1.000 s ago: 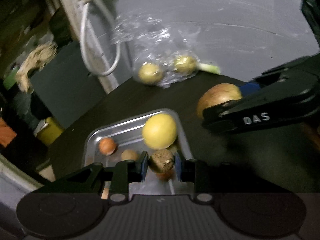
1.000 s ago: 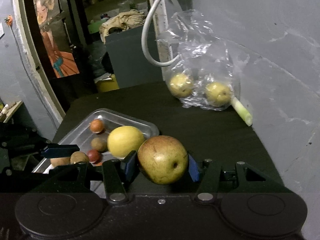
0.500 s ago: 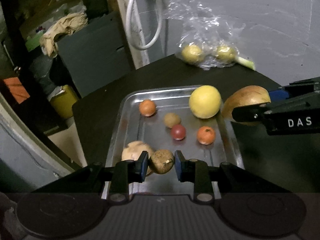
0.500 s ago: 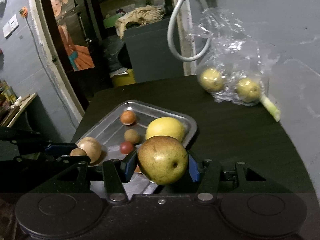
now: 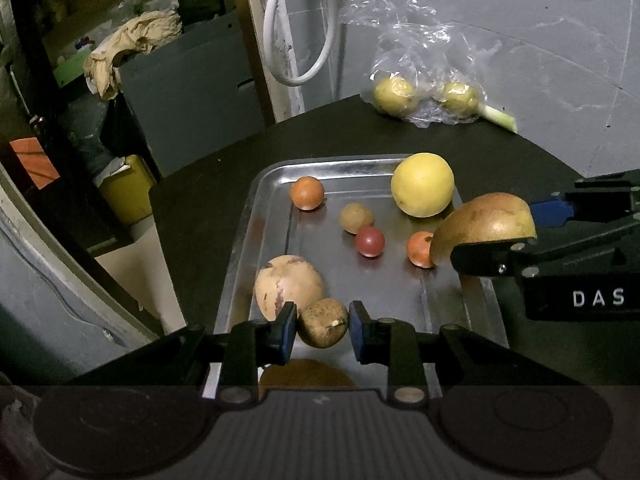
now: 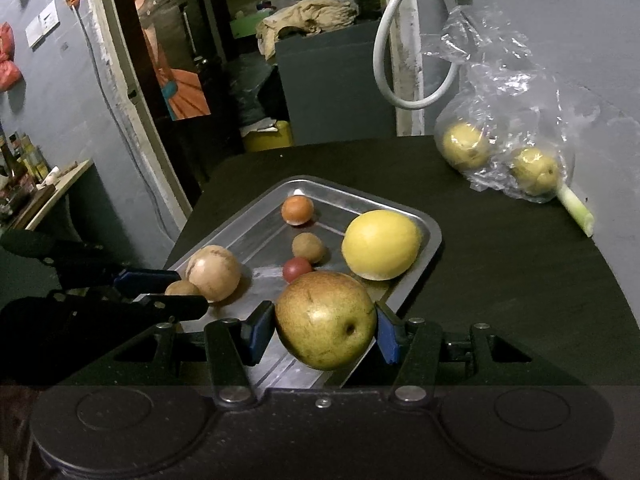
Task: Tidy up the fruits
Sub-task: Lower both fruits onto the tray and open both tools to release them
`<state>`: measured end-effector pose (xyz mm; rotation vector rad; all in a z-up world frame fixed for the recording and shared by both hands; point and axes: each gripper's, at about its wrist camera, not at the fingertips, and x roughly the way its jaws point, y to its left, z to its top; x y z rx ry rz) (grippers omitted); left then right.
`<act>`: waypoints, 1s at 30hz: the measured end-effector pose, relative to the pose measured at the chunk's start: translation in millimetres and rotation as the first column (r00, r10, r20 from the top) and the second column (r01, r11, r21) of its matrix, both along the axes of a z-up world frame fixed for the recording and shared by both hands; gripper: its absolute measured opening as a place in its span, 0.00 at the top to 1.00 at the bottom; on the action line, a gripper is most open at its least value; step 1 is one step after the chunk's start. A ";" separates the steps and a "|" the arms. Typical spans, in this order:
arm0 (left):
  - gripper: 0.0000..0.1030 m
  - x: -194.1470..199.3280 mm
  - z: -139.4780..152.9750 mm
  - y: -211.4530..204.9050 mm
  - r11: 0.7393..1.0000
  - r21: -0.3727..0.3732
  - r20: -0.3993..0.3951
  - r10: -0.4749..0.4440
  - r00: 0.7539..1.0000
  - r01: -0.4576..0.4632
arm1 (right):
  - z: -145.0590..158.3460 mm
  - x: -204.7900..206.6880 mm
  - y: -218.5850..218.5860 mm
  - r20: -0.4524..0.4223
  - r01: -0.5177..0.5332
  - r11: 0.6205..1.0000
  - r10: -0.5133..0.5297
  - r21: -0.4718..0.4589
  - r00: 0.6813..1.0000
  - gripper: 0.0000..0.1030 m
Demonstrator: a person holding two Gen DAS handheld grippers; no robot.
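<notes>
Blue-padded left gripper (image 5: 323,323) clamps a brown fruit (image 5: 323,322); right gripper (image 6: 325,330) clamps a pear (image 6: 325,320)

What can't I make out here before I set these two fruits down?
- Left wrist view: the pear is partly covered by the right gripper; it also hides part of a small orange fruit.
- Right wrist view: the left gripper's fingers cover most of the small brown fruit.
- Both views: tray near edge lies behind the grippers.
</notes>
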<state>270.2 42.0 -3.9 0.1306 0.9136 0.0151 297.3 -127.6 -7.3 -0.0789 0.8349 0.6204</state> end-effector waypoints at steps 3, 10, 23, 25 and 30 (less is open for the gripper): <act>0.70 -0.4 -0.5 1.7 1.000 -0.003 -0.003 0.002 1.000 -0.002 | -0.8 -2.3 2.3 -0.003 -0.006 1.000 0.006 -0.001 1.000 0.47; 0.70 -2.5 -3.0 6.7 1.000 -0.014 -0.015 0.018 1.000 -0.018 | -3.4 -5.0 5.9 -0.014 -0.020 1.000 0.020 -0.007 1.000 0.47; 0.70 0.2 -3.8 12.4 0.998 -0.030 -0.021 0.060 0.998 -0.061 | -9.7 -8.1 12.1 -0.036 -0.030 0.999 0.029 -0.014 0.999 0.47; 0.70 1.3 -4.5 14.1 0.997 -0.036 -0.025 0.073 0.997 -0.074 | -11.0 -8.2 13.2 -0.039 -0.031 0.999 0.030 -0.017 0.999 0.47; 0.70 3.7 -7.6 17.5 0.995 -0.043 -0.036 0.093 0.995 -0.094 | -14.7 -8.7 17.9 -0.044 -0.038 0.999 0.037 -0.025 0.998 0.47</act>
